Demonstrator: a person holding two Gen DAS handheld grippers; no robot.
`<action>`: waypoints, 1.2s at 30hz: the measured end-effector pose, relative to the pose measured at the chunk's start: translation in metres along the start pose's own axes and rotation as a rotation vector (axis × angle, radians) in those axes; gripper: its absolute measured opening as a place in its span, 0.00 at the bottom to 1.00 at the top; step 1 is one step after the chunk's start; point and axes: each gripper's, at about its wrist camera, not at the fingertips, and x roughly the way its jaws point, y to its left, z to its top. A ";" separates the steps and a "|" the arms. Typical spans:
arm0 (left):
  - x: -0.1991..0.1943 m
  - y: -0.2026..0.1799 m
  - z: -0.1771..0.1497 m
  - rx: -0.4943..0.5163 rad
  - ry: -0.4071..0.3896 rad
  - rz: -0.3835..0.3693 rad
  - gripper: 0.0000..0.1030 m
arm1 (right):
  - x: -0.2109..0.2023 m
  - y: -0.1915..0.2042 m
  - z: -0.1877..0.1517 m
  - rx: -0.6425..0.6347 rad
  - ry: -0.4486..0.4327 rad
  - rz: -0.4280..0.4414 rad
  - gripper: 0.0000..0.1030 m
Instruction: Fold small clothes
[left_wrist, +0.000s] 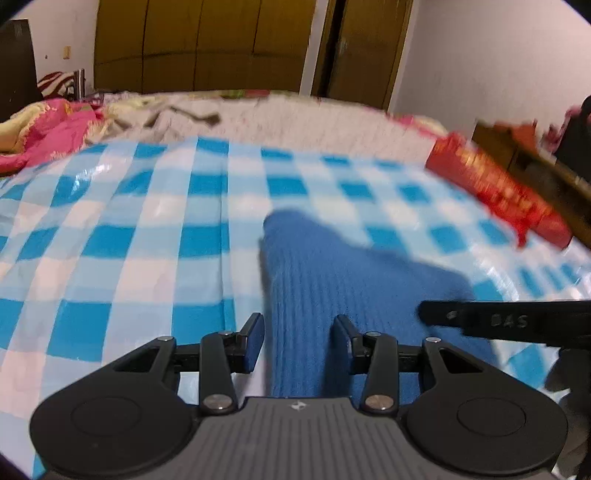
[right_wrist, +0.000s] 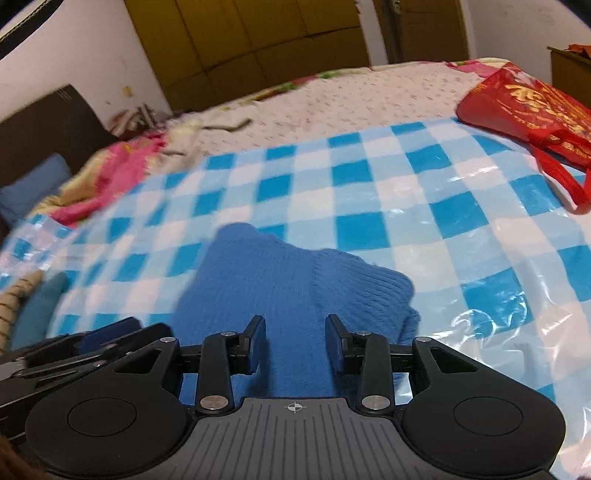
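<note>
Left wrist view first: the left gripper (left_wrist: 299, 341) hangs over the near end of a blue knit garment (left_wrist: 332, 280), probably a little sweater or ribbed sock, lying on a blue-and-white checked plastic sheet (left_wrist: 129, 229) spread over the bed. Its jaws are spread with a clear gap and the knit runs under and between them, but the pads don't look like they're pressing on it. So nothing is pinched here. The picture is smeared, so the biggest risk is a rushed close that grabs only the top layer, or catches the slick sheet along with the knit and drags both. The right gripper (left_wrist: 498, 321) pokes in from the right edge, very near the same bit of fabric, so the two tools could bump.

Right wrist view: the right gripper (right_wrist: 295, 341) sits over the same blue knit garment (right_wrist: 280, 280), jaws likewise apart, fabric between them but not squeezed as far as can be told. The cuff end on the right is bunched up and could fold crooked if lifted as it lies. The checked plastic sheet (right_wrist: 424, 206) is shiny and wrinkled and may slide. A red carrier bag (right_wrist: 524, 107) lies well off to the upper right, and a pink blanket (right_wrist: 110, 173) is heaped on the left. Neither is in the way.
</note>
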 end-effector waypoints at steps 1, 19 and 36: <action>0.003 0.001 -0.003 -0.003 0.005 -0.005 0.54 | 0.005 -0.004 -0.003 -0.006 0.010 -0.014 0.33; -0.037 0.000 -0.051 -0.005 0.063 0.038 0.54 | -0.044 0.012 -0.067 -0.073 0.023 0.006 0.34; -0.065 -0.006 -0.083 -0.061 0.027 0.111 0.57 | -0.072 -0.011 -0.095 0.031 -0.010 0.050 0.37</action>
